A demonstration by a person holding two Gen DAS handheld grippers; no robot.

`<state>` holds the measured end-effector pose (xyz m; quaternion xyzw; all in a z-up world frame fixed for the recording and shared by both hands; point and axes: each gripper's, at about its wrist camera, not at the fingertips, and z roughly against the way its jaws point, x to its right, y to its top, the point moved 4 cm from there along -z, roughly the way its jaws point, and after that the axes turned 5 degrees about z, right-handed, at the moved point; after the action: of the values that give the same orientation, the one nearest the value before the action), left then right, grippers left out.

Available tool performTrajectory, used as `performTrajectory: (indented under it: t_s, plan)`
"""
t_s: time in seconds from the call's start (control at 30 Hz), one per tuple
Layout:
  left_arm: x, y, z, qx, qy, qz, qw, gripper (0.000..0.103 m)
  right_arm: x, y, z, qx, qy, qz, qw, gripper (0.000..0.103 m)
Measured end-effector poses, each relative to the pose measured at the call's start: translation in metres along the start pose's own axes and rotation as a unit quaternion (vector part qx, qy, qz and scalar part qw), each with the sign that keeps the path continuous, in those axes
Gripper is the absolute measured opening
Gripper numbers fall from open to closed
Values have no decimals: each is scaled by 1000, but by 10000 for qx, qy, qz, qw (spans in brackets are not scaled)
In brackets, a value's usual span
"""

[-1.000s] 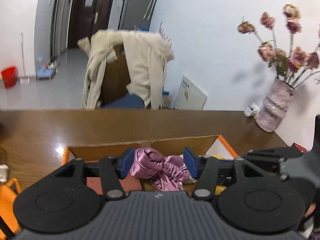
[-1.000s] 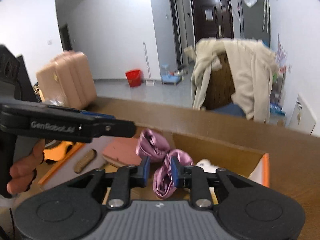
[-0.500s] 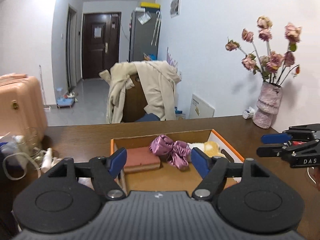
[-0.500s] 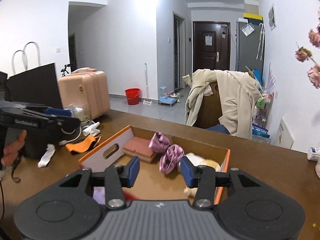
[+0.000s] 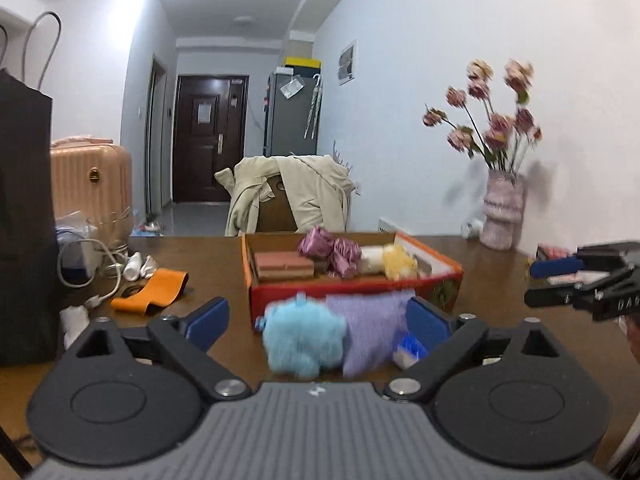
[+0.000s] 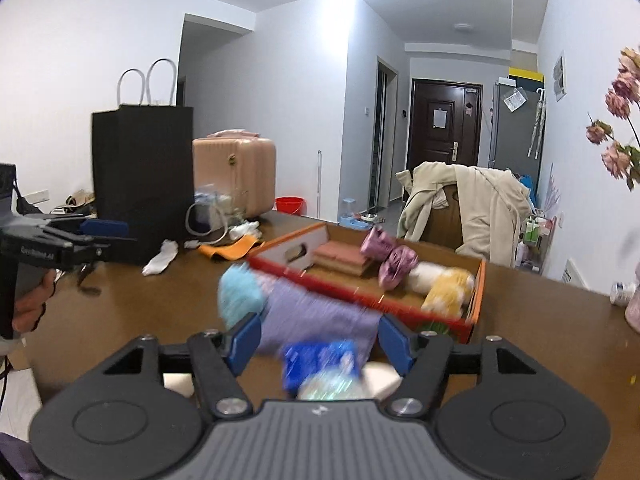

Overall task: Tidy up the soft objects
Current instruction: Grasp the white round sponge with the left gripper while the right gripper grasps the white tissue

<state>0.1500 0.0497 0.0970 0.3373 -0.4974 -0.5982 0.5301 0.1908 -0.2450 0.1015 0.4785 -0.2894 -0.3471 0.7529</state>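
Observation:
An orange cardboard box (image 5: 352, 288) (image 6: 360, 286) on the brown table holds a pink folded cloth (image 5: 284, 266), a purple satin cloth (image 5: 332, 250) (image 6: 390, 258) and a white and yellow plush (image 5: 390, 260) (image 6: 444, 280). In front of the box lie a blue fluffy toy (image 5: 302, 338) (image 6: 240, 296), a lilac fuzzy cloth (image 5: 370, 328) (image 6: 316, 320) and a blue packet (image 6: 320, 364). My left gripper (image 5: 318, 320) is open and empty, back from the box. My right gripper (image 6: 320, 340) is open and empty above the packet.
A black paper bag (image 6: 142, 188) stands at the left. An orange strap (image 5: 150, 292), white socks (image 6: 160, 258) and cables lie left of the box. A vase of flowers (image 5: 502, 208) stands at the right. A chair with a beige coat (image 5: 288, 192) is behind the table.
The right gripper let go of the purple satin cloth, which now lies in the box. Both grippers pulled back from the box and opened wide.

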Motion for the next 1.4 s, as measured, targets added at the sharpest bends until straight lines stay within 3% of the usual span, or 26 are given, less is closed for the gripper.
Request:
performTrajectory:
  t_s: [0.13, 0.3, 0.5, 0.87, 1.13, 1.2, 1.23, 1.4]
  plan:
    - [12, -45, 11, -249, -84, -89, 9996, 98, -28, -42, 8, -28, -110, -165, 9998, 65]
    - [20, -76, -4, -663, -151, -171, 9975, 98, -38, -75, 6, -18, -366, -720, 9967, 65]
    - [15, -85, -15, -781, -38, -15, 9969, 97, -28, -89, -1, -313, -823, -701, 9936, 64]
    - [27, -86, -21, -848, -142, -88, 9963, 96, -25, -94, -10, -357, -742, -781, 9935, 64]
    - [30, -87, -45, -1276, -107, -140, 9917, 80, 6, -83, -26, -600, -1012, -555, 9915, 64]
    - [28, -87, -52, -1396, -93, -90, 9901, 61, 14, -85, -37, -765, -1016, -480, 9907, 64]
    - [26, -88, -55, -1451, -111, -45, 9893, 58, 18, -86, -42, -845, -1013, -454, 9902, 64]
    - [22, -85, -60, -1432, -174, 194, 9894, 56, 36, -90, -64, -1133, -692, -703, 9887, 57]
